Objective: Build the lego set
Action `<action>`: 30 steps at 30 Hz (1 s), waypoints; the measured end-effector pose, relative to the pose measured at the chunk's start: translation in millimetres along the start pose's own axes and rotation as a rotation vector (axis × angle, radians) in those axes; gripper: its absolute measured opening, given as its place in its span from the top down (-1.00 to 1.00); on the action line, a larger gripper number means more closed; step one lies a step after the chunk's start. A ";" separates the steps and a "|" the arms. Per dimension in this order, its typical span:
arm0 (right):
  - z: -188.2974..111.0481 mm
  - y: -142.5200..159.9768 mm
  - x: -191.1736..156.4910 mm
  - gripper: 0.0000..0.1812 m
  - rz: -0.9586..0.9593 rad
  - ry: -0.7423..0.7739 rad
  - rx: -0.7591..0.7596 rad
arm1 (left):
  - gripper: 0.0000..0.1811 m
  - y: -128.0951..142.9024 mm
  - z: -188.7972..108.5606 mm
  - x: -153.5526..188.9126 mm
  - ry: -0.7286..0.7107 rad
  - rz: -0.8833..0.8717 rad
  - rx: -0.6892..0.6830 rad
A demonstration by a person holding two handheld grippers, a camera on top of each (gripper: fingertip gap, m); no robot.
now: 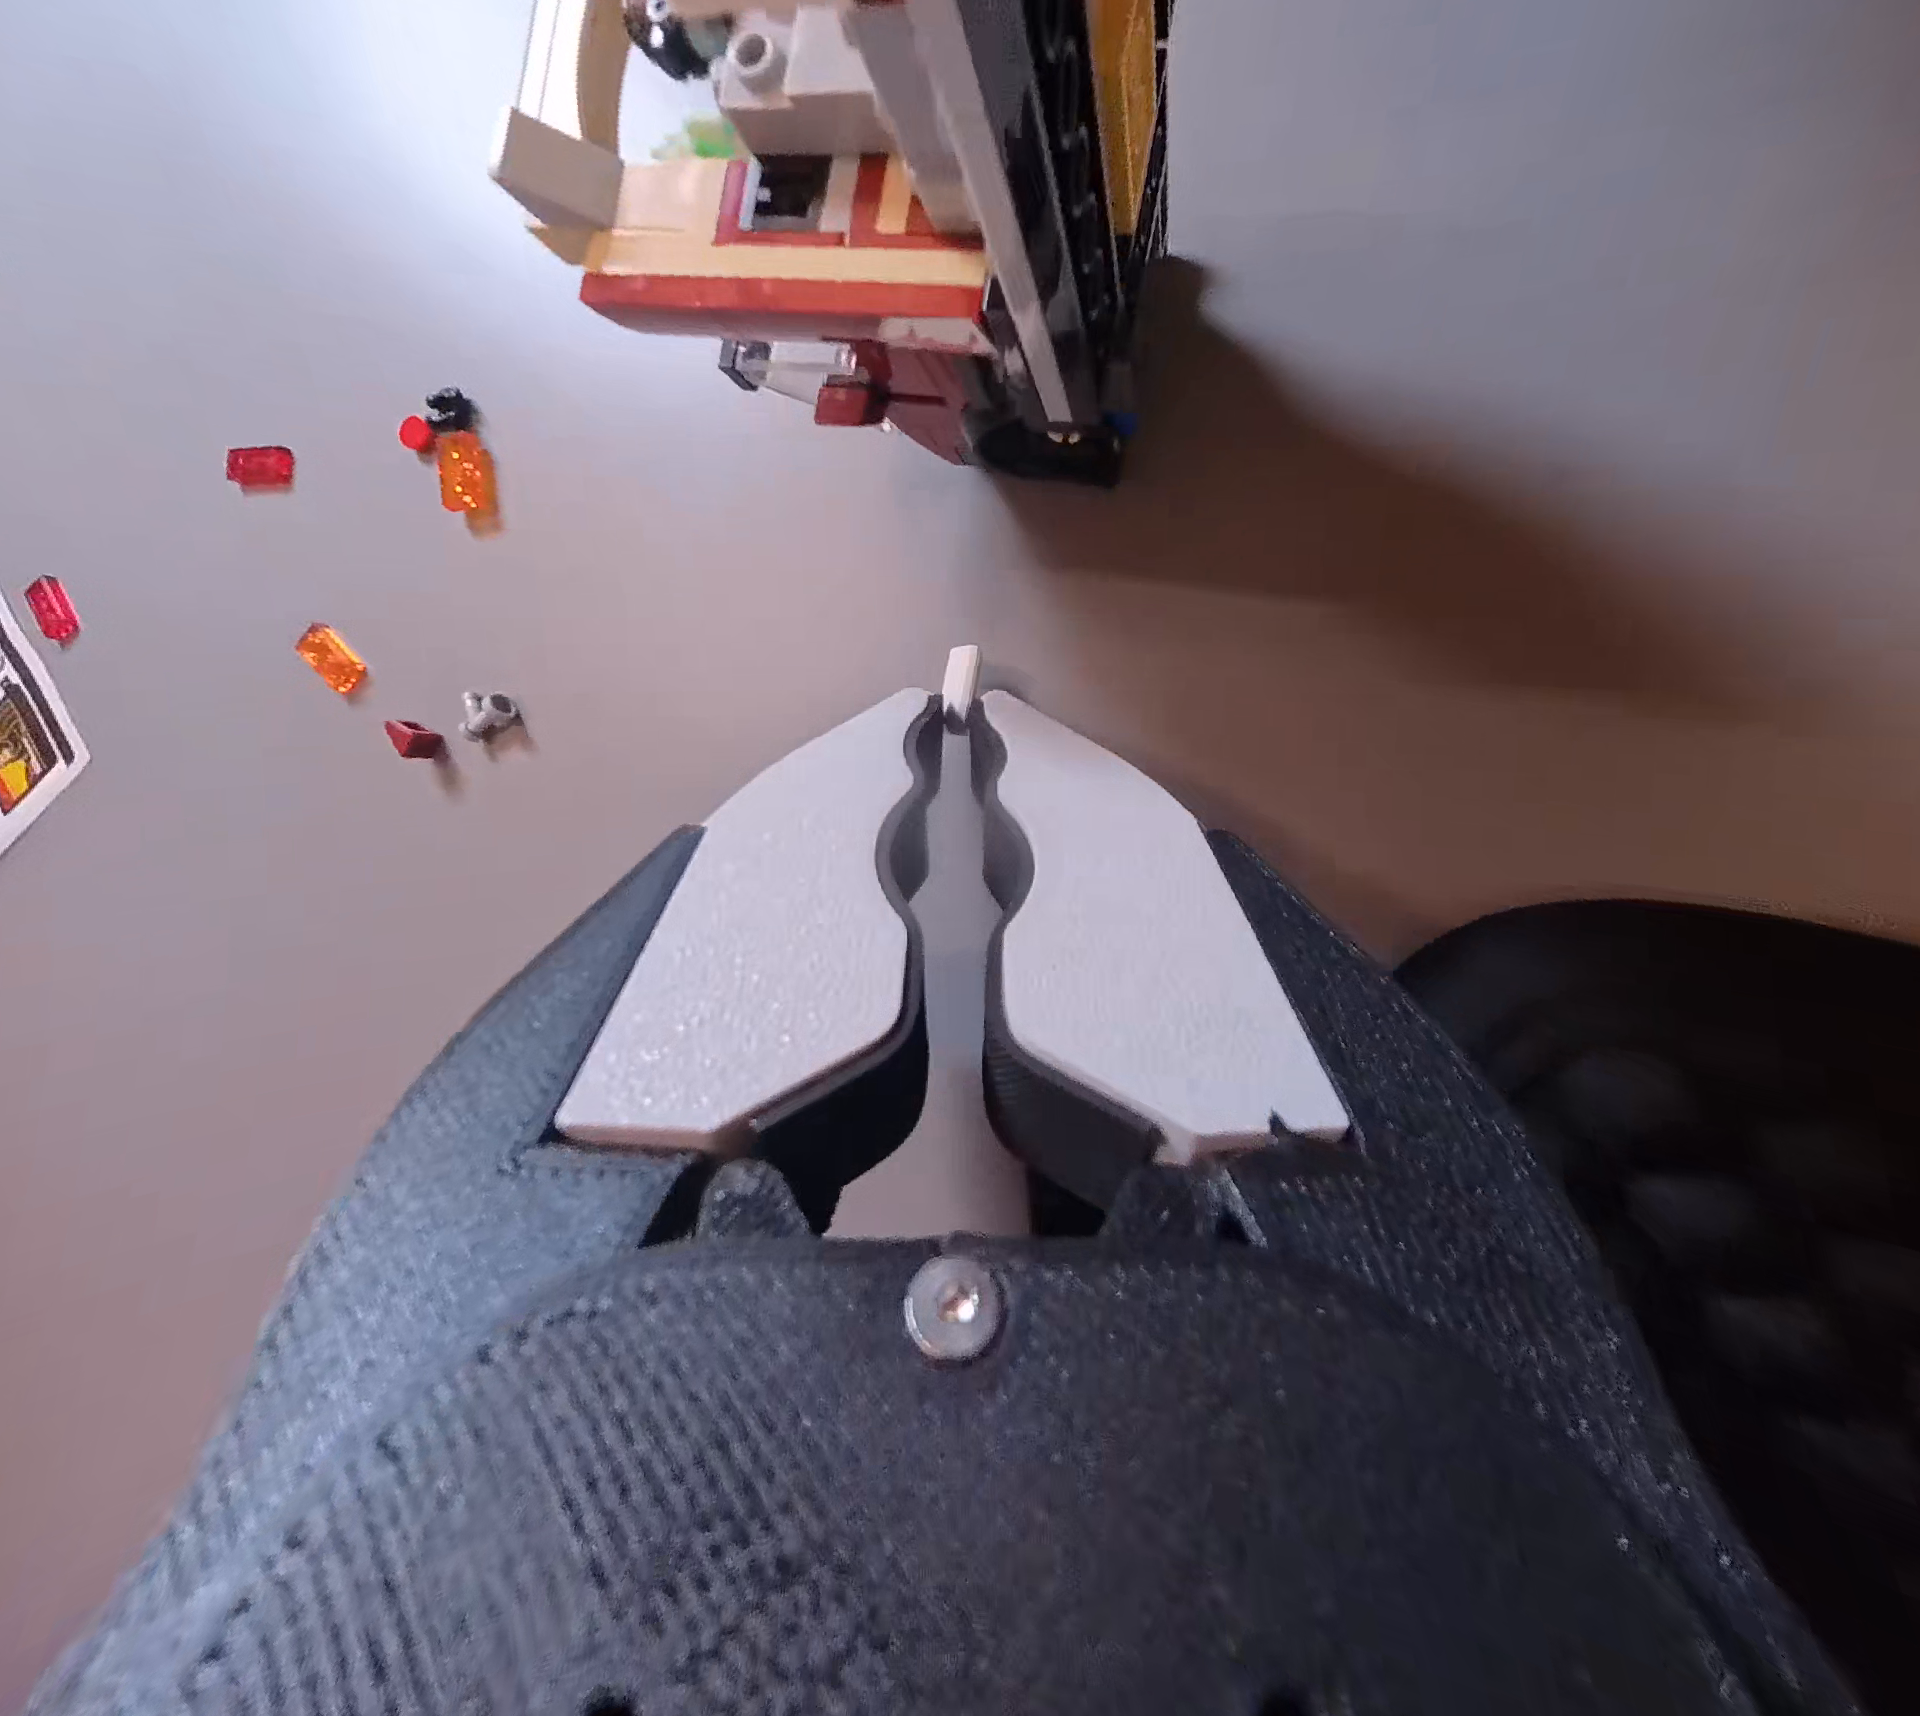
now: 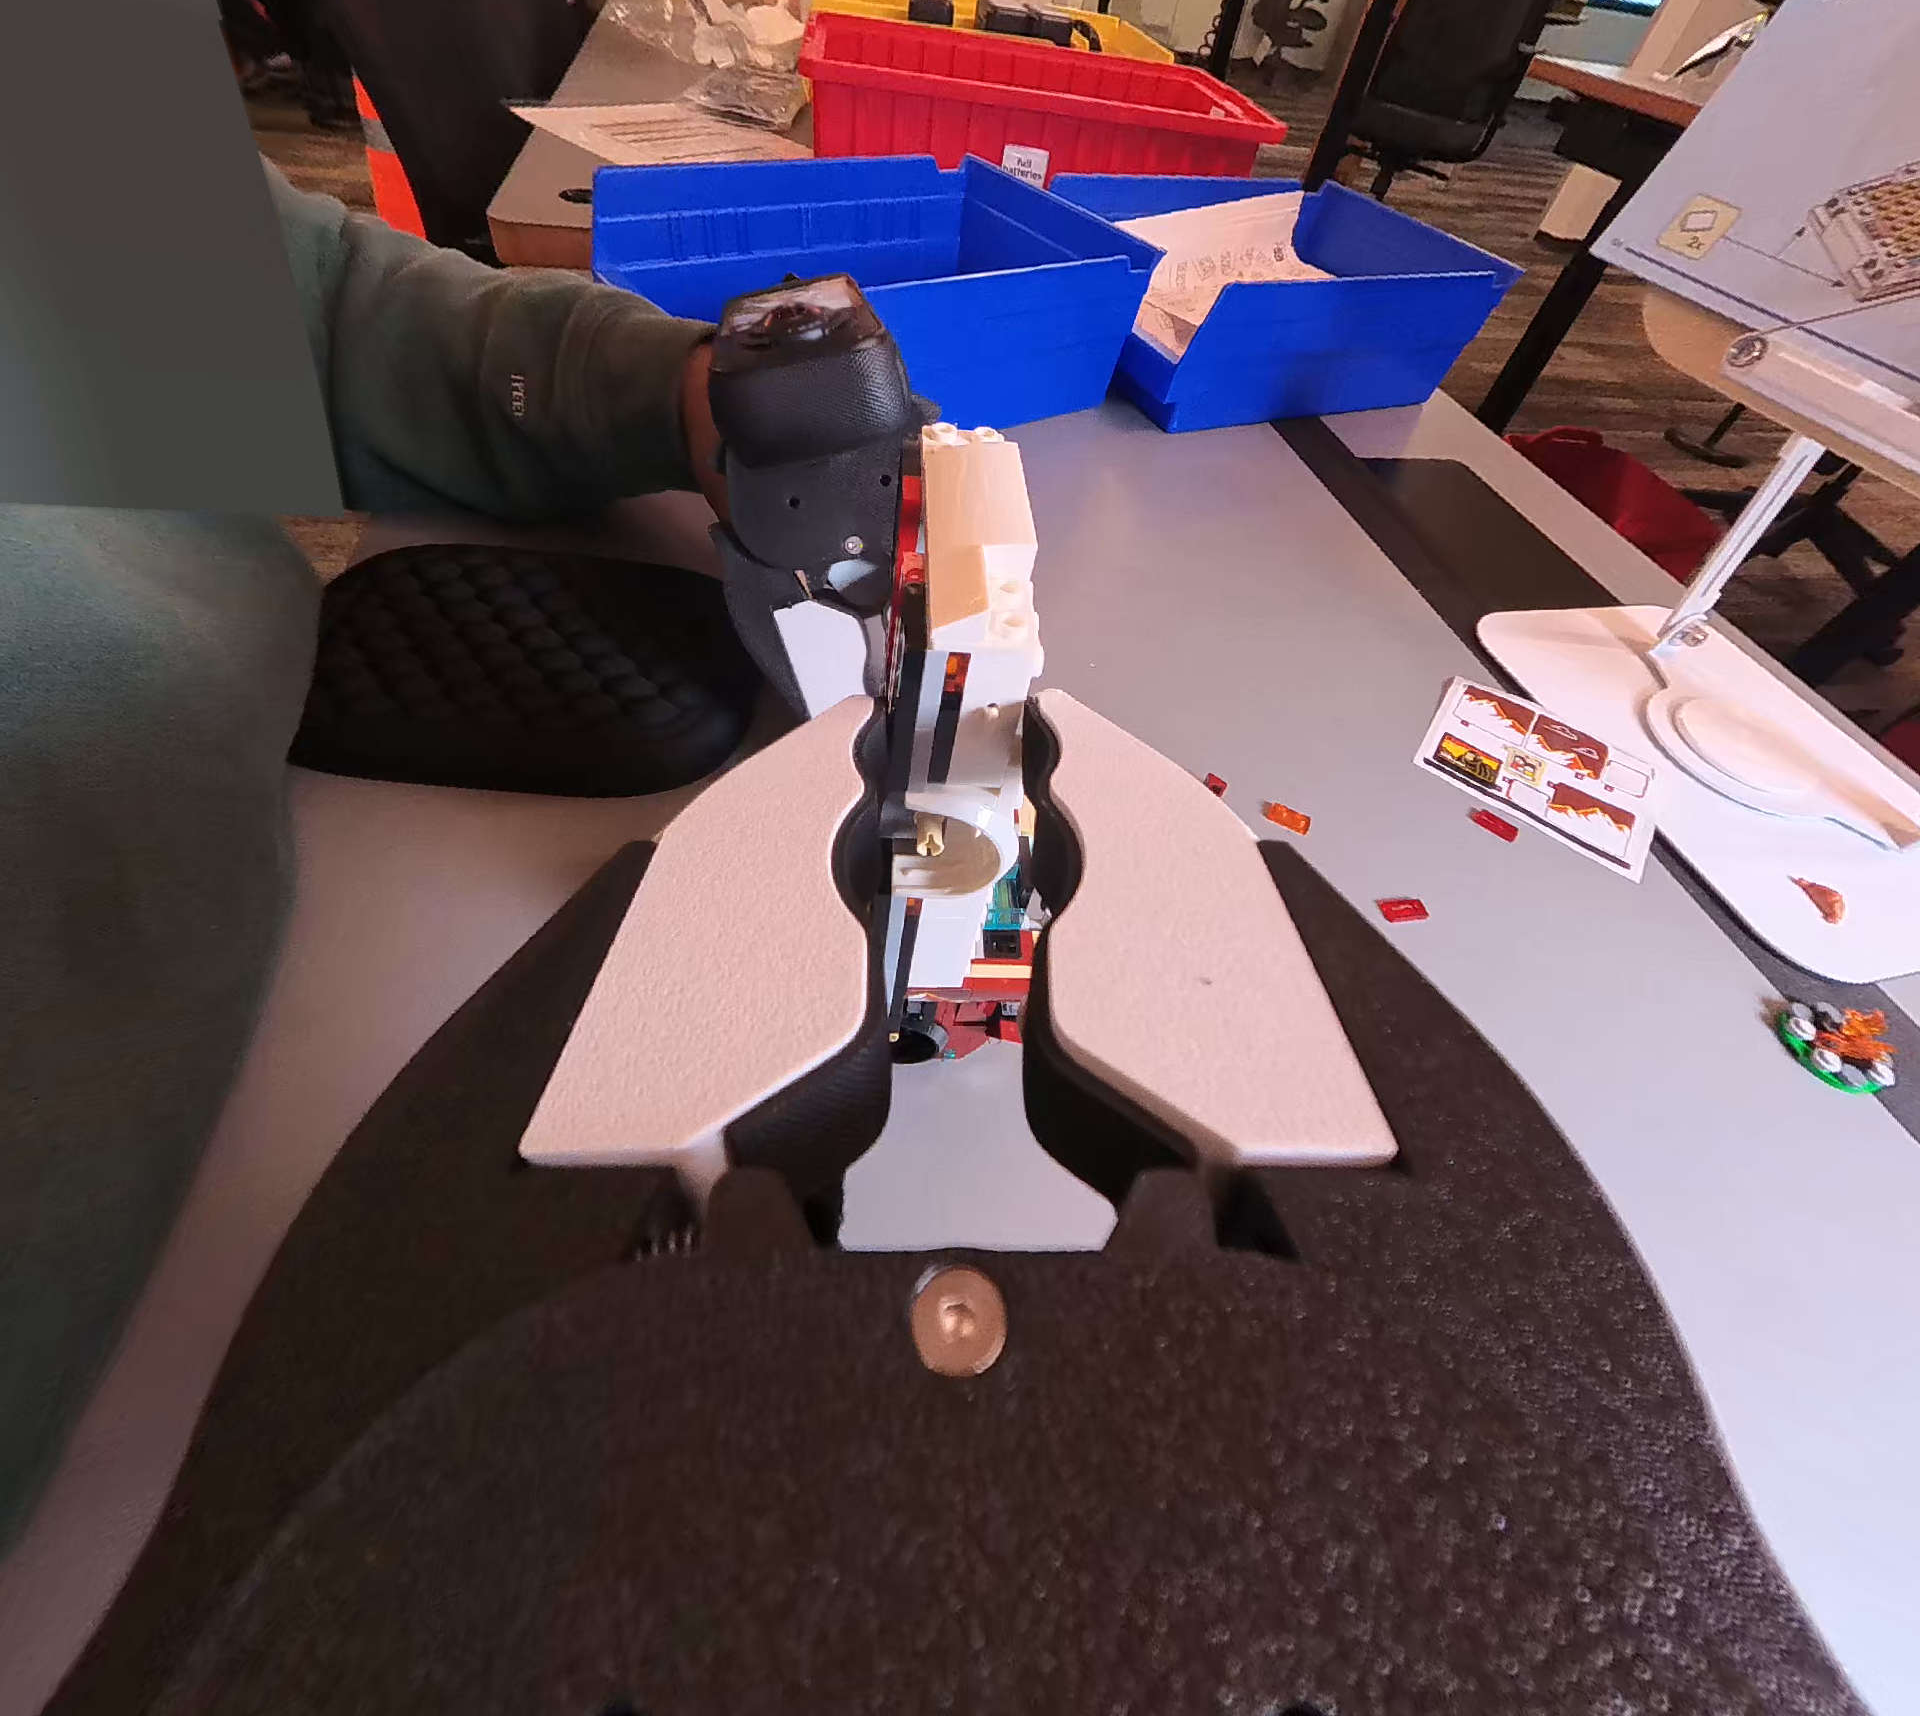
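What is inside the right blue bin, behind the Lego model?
In the right blue bin a white printed paper sheet lies tilted against its wall. The bin's front wall hides its floor, so anything under the sheet cannot be seen.

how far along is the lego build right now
Well along: the model already has white walls, red trim and a black base, and the right gripper grips it. The left gripper pinches a small white piece, not yet attached. Loose red and orange pieces and a sticker sheet remain.
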State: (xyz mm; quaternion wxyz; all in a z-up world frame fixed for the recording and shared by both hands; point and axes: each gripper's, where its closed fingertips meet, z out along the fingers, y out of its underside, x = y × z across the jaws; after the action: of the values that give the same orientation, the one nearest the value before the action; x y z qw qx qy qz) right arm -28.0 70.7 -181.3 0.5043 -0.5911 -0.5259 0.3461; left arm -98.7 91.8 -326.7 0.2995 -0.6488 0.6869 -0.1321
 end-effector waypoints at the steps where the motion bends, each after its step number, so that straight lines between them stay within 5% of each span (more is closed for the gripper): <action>1: -0.1 -0.1 -0.2 0.73 -0.003 0.002 -0.001 | 0.93 2.7 0.4 1.5 0.006 -0.001 -0.012; 9: -0.2 0.3 -1.3 0.73 -0.015 0.016 -0.003 | 0.81 -6.7 -10.0 16.0 0.155 -0.108 0.093; 18: -0.6 0.5 -1.5 0.73 -0.015 0.021 0.005 | 0.93 -1.4 -5.5 -8.7 0.101 -0.305 0.125; 30: -1.6 0.9 -1.7 0.73 -0.018 0.024 0.004 | 0.84 -7.4 -4.9 7.8 0.138 -0.242 0.095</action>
State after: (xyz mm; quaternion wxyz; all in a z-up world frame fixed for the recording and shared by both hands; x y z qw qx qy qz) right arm -26.6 68.7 -182.0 0.5148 -0.5893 -0.5245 0.3356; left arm -95.4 82.3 -320.5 0.2637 -0.7012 0.6159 -0.2440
